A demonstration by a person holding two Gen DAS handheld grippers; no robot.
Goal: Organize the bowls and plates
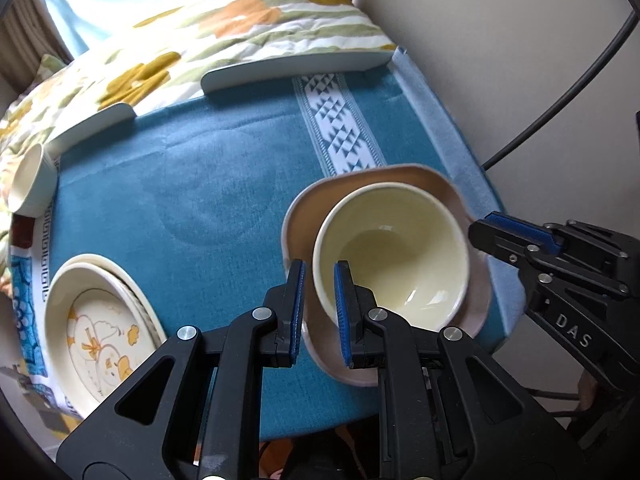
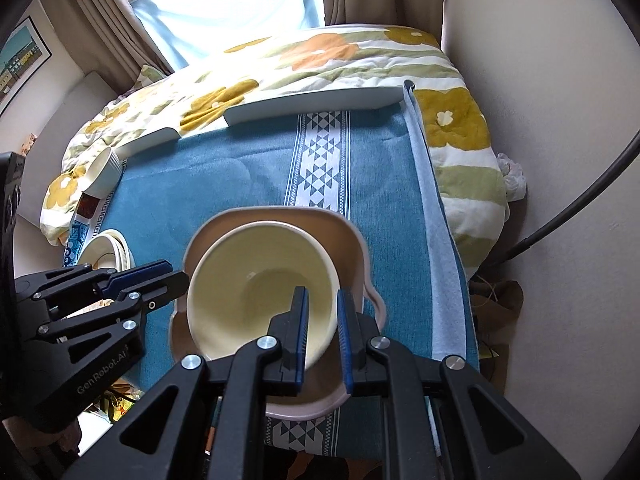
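Teal woven cloth [image 1: 208, 184] with a white geometric band covers the table; on it lies a pink squarish plate [image 2: 352, 240] with wavy rim, carrying a glossy cream bowl [image 1: 396, 240], empty. Left tool [image 1: 320, 312] clenched on the bowl's near rim, right tool [image 2: 323, 336] clenched on its opposite rim

I'm getting both wrist cameras looking steeply down, close above the round teal-clothed tabletop [image 1: 224, 184] from opposite sides, sharing the cream ceramic bowl [image 2: 260, 292] near its right edge.
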